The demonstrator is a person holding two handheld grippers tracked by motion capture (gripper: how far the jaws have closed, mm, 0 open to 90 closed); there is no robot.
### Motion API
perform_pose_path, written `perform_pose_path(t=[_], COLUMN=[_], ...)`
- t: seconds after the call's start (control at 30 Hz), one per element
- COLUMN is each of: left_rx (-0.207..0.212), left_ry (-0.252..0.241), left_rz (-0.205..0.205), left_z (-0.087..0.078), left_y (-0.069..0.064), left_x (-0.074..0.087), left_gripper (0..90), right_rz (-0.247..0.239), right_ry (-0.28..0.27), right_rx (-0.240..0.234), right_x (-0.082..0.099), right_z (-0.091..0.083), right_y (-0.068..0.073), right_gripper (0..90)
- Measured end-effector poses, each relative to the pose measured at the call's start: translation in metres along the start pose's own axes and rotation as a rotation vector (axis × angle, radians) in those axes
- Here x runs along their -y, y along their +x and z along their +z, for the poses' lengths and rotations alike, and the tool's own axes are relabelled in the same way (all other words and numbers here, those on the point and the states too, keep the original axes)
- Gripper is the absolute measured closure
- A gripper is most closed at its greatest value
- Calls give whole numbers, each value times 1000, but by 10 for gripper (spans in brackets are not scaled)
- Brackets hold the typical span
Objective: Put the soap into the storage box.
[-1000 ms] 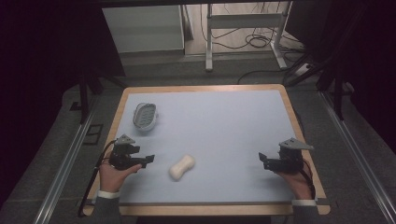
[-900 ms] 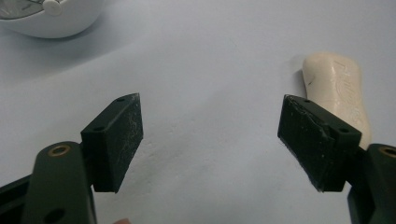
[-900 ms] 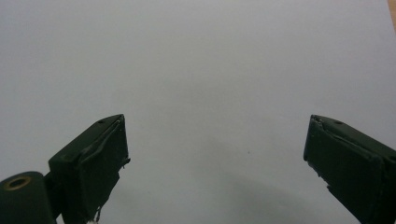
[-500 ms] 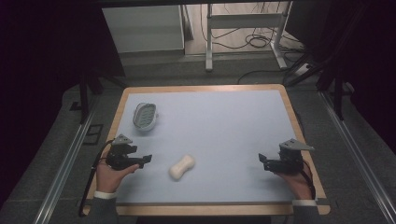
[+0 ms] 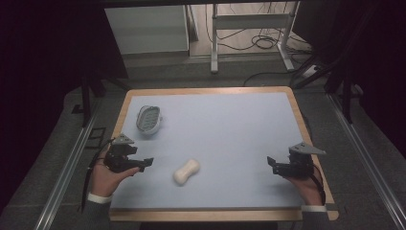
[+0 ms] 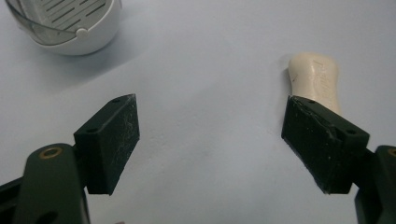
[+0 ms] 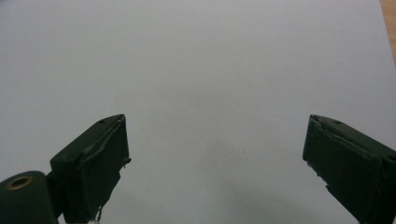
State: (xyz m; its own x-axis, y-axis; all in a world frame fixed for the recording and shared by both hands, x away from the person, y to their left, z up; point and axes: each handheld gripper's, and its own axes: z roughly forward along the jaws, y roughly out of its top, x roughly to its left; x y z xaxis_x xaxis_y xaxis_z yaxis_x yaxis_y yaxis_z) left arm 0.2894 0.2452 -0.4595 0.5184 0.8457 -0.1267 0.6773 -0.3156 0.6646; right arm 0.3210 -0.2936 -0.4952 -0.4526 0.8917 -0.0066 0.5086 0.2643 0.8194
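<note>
Covering most of the wooden table, the pale blue mat lies broadly bare. Behind the soap and leftward, near the mat's edge, the slotted soap dish sits empty. The left gripper beside the soap and the right gripper well apart both gape, holding nothing. The soap lies diagonally, near-left to far-right.

Both grippers black: left gripper, right gripper, each with a grey plate on top. Left gripper's pads matte black with pale scuffs, brass-coloured rivet at the jaw base. Soap bar just right of the left gripper: cream, plain. Soap dish beyond the left gripper: white-grey, slotted insert. Table mat pale blue, wood-tone border. Cuffs white.
</note>
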Motion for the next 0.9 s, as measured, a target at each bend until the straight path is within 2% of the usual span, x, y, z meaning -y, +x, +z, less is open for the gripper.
perform_pose_path(t=[0.07,0.13,0.33,0.47,0.53,0.63,0.9], left_rx=[-3,1,4,-2,7,6,14], left_ry=[17,17,41,51,59,76,70], left_rz=[26,29,75,93,111,115,123], left_z=[1,2,7,9,12,17,18], left_y=[-3,-4,-16,-23,-30,-33,-38], left_x=[-6,-7,-18,-21,-20,-21,-28], left_gripper=[193,191,185,180,178,177,179], right_rz=[1,2,-6,-10,-14,-26,-33], right_ry=[-4,-2,-4,-2,-2,-5,0], right_rx=[4,2,16,21,23,29,34], right_x=[0,0,1,1,1,0,0], right_z=[-1,-1,-3,-3,-3,-5,-4], right_y=[0,-1,-2,-3,-3,-1,0], right_gripper=[72,73,74,75,75,75,74])
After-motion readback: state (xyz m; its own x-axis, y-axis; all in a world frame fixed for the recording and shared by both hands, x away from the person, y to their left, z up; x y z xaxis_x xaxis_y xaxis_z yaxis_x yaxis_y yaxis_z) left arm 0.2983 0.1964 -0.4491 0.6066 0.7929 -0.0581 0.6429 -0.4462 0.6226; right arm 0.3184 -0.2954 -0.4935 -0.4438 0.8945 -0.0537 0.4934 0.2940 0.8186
